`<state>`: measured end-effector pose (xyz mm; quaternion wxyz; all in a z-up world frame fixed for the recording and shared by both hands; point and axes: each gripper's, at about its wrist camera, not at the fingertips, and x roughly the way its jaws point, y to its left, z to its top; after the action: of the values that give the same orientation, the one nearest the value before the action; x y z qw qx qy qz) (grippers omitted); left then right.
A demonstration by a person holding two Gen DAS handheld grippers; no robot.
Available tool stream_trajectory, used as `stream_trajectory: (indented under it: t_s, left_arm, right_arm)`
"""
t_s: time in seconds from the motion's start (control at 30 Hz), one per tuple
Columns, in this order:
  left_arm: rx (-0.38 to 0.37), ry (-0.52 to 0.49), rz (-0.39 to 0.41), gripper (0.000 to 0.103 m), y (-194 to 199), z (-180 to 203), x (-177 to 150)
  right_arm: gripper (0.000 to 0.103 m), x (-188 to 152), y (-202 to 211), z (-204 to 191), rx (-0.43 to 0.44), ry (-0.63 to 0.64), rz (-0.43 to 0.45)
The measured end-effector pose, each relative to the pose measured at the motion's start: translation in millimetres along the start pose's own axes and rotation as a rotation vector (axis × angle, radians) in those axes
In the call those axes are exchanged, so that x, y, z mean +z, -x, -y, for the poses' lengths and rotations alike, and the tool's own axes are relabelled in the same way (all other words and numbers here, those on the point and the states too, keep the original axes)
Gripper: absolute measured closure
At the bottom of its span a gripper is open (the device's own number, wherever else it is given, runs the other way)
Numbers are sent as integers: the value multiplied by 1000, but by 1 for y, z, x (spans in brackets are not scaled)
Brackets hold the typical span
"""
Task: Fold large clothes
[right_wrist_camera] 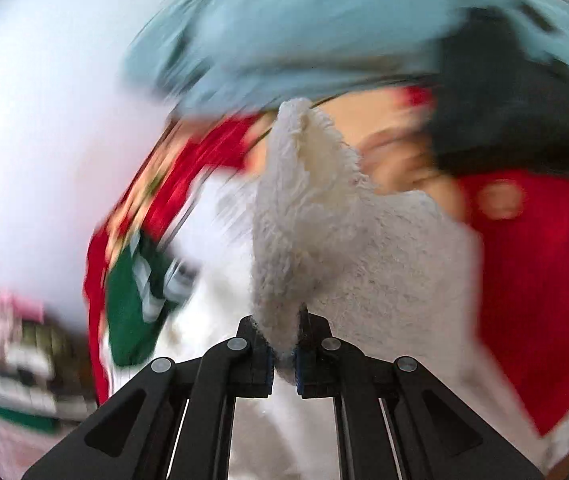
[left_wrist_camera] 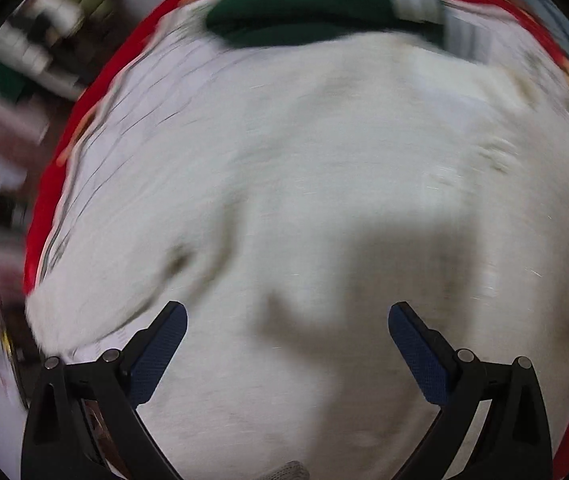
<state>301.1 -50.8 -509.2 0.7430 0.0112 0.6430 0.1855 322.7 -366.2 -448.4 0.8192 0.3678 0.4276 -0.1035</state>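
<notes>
A large white fluffy garment (left_wrist_camera: 304, 184) lies spread over a red patterned bedcover (left_wrist_camera: 96, 92) and fills most of the left wrist view. Above it my left gripper (left_wrist_camera: 287, 320) hangs open, its blue pads (left_wrist_camera: 160, 352) wide apart with nothing between them. In the right wrist view my right gripper (right_wrist_camera: 283, 354) is shut on a fold of the white fluffy garment (right_wrist_camera: 316, 216). The pinched cloth rises in a peak in front of the fingers. Both views are blurred by motion.
A green garment with grey-white stripes (left_wrist_camera: 308, 4) lies at the far edge of the white one, also the green garment (right_wrist_camera: 136, 300) in the right view. A light blue cloth (right_wrist_camera: 304, 28) and a dark garment (right_wrist_camera: 504, 112) lie beyond. Clutter (left_wrist_camera: 40, 40) sits off the bed's left side.
</notes>
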Motion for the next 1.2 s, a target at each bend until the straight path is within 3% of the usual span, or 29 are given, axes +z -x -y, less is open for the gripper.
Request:
stream_trajectory:
  t_s: [0.13,0.2,0.27,0.33,0.37,0.4,0.43,0.47,0.53,0.67,0.77,0.83,0.9,0.93,1.03,1.07,1.13,1.17,1.2]
  left_arm:
    - [53,143,-35,0,-14,-79,-7]
    - [96,216,-53,0,-23,-125,-18]
    - [120,270,-69,0,-30,-157,-30]
    - [148,325,-86,0,-38,-192,-46]
    - [153,348,-97,0,-41,-207,-55]
    - [149,379,-111,0,-45,-225,-66]
    - [145,396,-121,0,-47,-235,-71]
    - [134,421,-130,0,-49,-246,-79]
    - [90,484,-142,0,-56,-268,-94]
    - [-73,648,-195,1,-82,-301,-115]
    - [-218,801,-210,1,-113,-321,-121]
    - [-262,889,-204,3,-134,-333,-120]
    - [-274,987,-184,14,-153,-348,-115]
    - [-267,1012,-176,14,-157,-352,-113]
    - [-151,1070,-106,19,-164,-366,-98]
    - [-107,1076,-92,28,-164,-368,-92]
    - [-13,1069,-46,54,-159,-371,-79]
    - [0,1049,-20,89,-155,-371,-71]
    - [-15,1015,9,90,-151,-371,-61]
  right_arm:
    - [96,-60,-67,-103,43,256,-146]
    - [96,-110,-115,-161,43,440,-233]
    - [96,-161,-153,-193,30,600,-328]
    - [93,-223,-187,-207,-37,768,-449]
    - [89,-247,-206,-211,-82,834,-497]
    - [78,-258,-217,-211,-96,865,-518]
    - [63,-266,-219,-209,-76,875,-535]
    - [56,-265,-215,-207,-35,850,-540]
    - [32,-254,-196,-198,63,765,-544]
    - [26,-224,-152,-170,143,619,-527]
    - [26,-214,-132,-139,92,521,-548]
    - [26,-215,-130,-124,64,474,-572]
    - [26,-221,-133,-110,31,448,-587]
    - [26,-225,-130,-110,17,447,-595]
    - [26,-236,-133,-106,-10,433,-607]
    - [26,-242,-135,-106,-23,431,-602]
    - [26,-256,-142,-112,-63,445,-580]
    - [26,-262,-144,-117,-90,460,-561]
    - [26,-269,-147,-123,-130,481,-536]
